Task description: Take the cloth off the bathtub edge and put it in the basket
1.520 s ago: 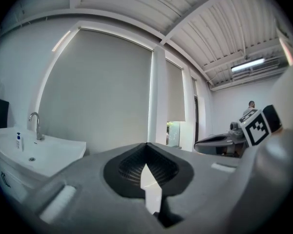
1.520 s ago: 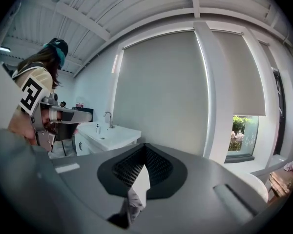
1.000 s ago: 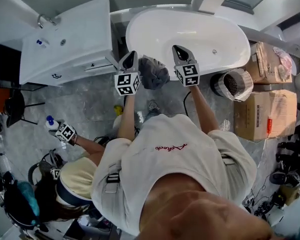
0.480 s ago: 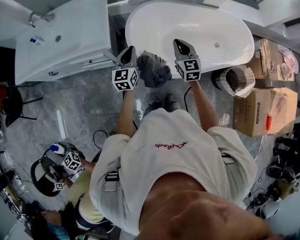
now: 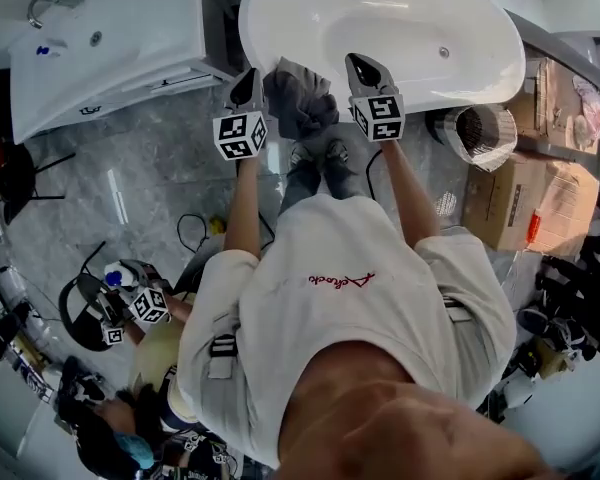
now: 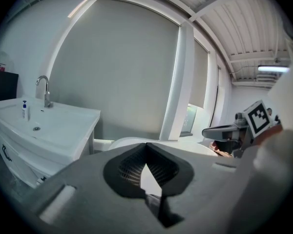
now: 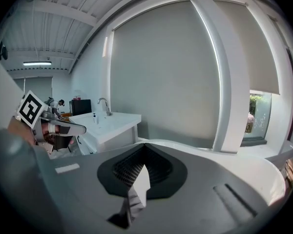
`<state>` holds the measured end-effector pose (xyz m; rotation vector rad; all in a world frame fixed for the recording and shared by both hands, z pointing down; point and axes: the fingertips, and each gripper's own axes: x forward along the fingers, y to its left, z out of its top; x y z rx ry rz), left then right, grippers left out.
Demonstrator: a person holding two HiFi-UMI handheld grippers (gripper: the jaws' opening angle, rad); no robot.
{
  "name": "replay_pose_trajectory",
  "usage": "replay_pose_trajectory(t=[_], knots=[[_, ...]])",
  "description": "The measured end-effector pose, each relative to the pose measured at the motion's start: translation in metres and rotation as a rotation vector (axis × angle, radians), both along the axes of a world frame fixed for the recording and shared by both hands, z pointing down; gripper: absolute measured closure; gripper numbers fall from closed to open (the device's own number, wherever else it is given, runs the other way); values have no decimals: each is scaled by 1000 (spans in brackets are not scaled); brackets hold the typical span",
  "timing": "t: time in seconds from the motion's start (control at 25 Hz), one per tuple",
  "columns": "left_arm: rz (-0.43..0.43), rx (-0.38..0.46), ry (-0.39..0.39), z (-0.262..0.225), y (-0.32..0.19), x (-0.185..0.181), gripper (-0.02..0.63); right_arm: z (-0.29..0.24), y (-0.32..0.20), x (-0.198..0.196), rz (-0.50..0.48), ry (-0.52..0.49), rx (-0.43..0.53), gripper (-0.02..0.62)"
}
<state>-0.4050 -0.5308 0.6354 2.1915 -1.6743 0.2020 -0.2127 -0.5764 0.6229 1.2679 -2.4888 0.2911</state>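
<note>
A dark grey cloth (image 5: pixel 300 100) lies bunched on the near edge of the white bathtub (image 5: pixel 400 38). My left gripper (image 5: pixel 247 80) is just left of the cloth and my right gripper (image 5: pixel 361 66) just right of it. Both point toward the tub, and neither touches the cloth. In the left gripper view the left gripper (image 6: pixel 146 147) has its jaws together with nothing between them. The right gripper (image 7: pixel 144 149) looks the same in its own view. A round wicker basket (image 5: pixel 477 138) stands on the floor to the right of the tub.
A white sink cabinet (image 5: pixel 100 38) stands left of the tub. Cardboard boxes (image 5: pixel 510 208) are stacked at the right, beside the basket. Another person (image 5: pixel 145 358) crouches at the lower left among cables and gear on the grey floor.
Both grippers have come down and closer to the tub edge, still flanking the cloth. The other person at the lower left has shifted further down the picture.
</note>
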Motion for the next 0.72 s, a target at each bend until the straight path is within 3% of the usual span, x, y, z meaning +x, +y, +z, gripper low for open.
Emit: replay_pose_trajectory(t=[0.72], knots=[[-15, -232, 46, 147, 46, 25, 606, 167, 64, -5, -60, 41, -298, 589]])
